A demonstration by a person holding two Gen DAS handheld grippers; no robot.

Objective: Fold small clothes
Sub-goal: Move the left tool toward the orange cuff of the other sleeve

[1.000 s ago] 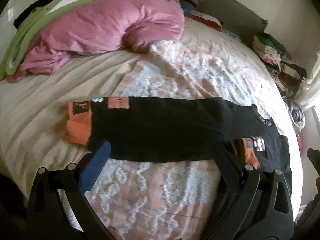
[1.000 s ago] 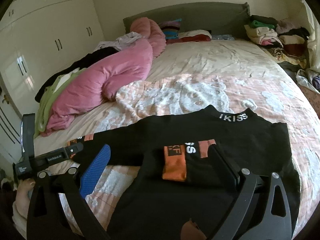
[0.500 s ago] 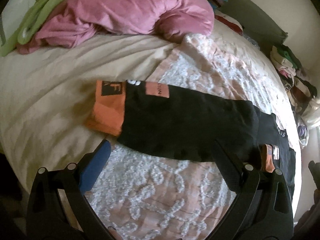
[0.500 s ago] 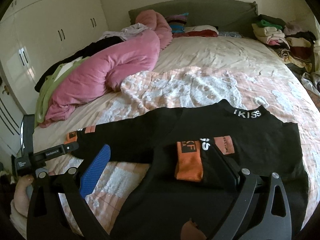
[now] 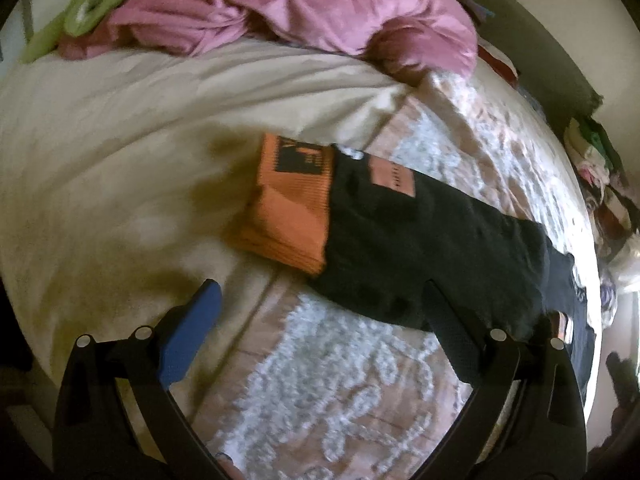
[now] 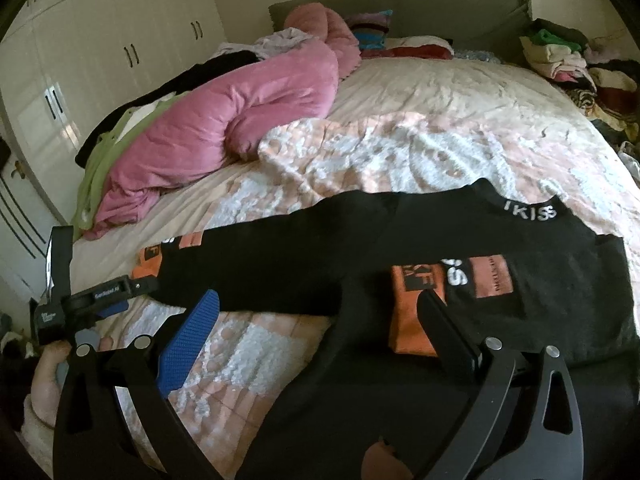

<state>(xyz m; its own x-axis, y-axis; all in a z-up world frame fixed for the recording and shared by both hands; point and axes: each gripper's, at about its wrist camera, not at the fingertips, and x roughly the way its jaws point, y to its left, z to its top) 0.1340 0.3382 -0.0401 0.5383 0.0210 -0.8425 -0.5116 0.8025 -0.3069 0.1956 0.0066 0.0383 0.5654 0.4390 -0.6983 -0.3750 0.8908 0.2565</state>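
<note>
A black sweater [image 6: 500, 308] with a white-lettered collar lies flat on the patterned blanket [image 6: 380, 152]. One sleeve is folded across its body, and that orange cuff [image 6: 412, 320] sits just ahead of my right gripper [image 6: 320, 320], which is open and holds nothing. The other sleeve [image 5: 420, 248] stretches out to the left and ends in an orange cuff [image 5: 288, 216]. My left gripper [image 5: 320, 320] hovers open just short of that sleeve, with the cuff ahead between its fingers. In the right wrist view the left gripper [image 6: 132, 292] sits right at this cuff [image 6: 150, 260].
A pink duvet [image 6: 224, 120] and a green garment [image 6: 100, 156] lie heaped along the bed's left side. Piles of clothes [image 6: 568, 56] line the right edge by the headboard [image 6: 440, 8]. White wardrobe doors [image 6: 100, 40] stand on the left. A hand [image 6: 44, 380] holds the left gripper.
The left gripper has moved left along the stretched sleeve and closer to its orange cuff. The right gripper has edged nearer to the folded cuff. Both stay open.
</note>
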